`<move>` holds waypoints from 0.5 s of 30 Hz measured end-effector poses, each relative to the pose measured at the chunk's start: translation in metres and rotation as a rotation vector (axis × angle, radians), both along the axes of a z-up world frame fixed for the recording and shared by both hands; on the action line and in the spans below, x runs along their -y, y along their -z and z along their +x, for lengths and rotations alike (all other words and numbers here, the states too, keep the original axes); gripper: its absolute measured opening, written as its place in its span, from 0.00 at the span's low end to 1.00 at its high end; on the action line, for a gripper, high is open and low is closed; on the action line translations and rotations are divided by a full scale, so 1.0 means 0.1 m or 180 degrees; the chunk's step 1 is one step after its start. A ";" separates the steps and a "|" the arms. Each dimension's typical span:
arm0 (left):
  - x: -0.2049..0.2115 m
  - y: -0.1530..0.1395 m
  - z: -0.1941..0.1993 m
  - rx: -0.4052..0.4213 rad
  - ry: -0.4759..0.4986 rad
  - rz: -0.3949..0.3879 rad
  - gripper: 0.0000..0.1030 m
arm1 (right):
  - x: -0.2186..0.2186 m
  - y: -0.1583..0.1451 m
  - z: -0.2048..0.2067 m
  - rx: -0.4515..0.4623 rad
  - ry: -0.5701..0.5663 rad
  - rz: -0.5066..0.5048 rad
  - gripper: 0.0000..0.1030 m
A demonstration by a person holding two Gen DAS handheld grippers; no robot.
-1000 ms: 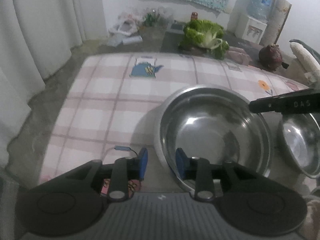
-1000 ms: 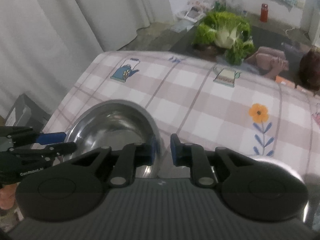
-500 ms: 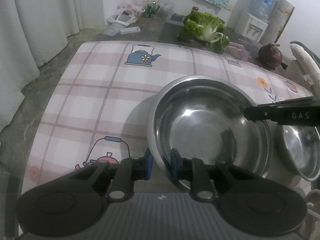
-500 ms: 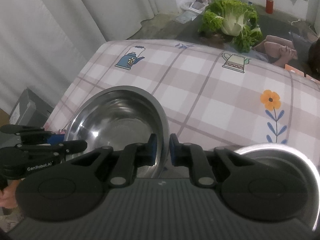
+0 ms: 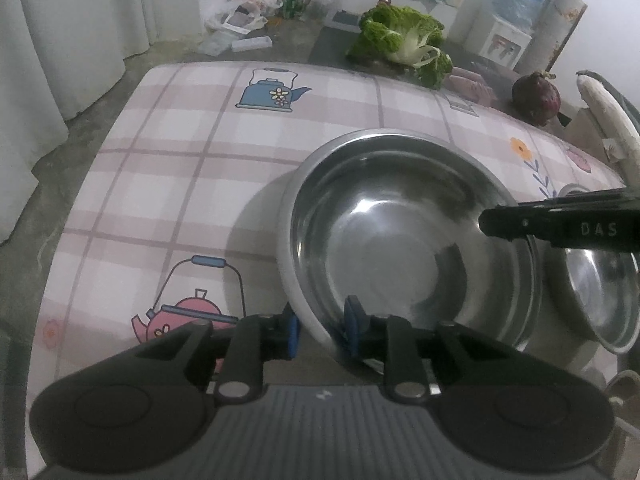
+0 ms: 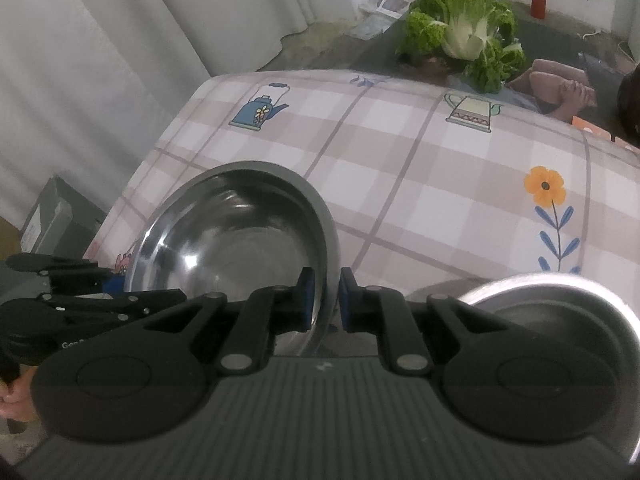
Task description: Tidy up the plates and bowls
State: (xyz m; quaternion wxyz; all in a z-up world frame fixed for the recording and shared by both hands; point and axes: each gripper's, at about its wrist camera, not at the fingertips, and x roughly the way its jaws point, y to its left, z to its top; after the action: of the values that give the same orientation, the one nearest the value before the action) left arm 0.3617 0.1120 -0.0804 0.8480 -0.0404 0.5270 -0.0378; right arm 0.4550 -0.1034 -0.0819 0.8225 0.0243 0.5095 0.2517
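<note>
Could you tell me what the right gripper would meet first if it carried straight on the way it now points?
The right gripper already grips the large steel bowl by its rim; pushed on, it would probably drive that rim into the checked tablecloth beyond.

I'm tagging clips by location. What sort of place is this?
Probably a lived-in home kitchen or dining corner: a table under a kettle-print tablecloth, steel bowls, a leafy cabbage and a water dispenser beyond.
</note>
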 end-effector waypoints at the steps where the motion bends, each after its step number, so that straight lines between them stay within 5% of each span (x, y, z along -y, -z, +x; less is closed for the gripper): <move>1: -0.01 0.00 0.00 -0.0001 -0.0009 -0.0003 0.23 | -0.01 0.00 -0.01 0.0005 -0.0005 -0.0013 0.11; 15: -0.02 -0.15 0.03 0.0214 -0.0057 0.0068 0.23 | -0.03 -0.08 0.01 0.0100 0.0060 0.0005 0.11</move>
State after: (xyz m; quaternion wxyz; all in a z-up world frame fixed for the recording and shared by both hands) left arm 0.3643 0.1144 -0.0654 0.8659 -0.0348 0.4983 -0.0258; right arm 0.4563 -0.1007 -0.0740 0.8326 0.0258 0.4961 0.2447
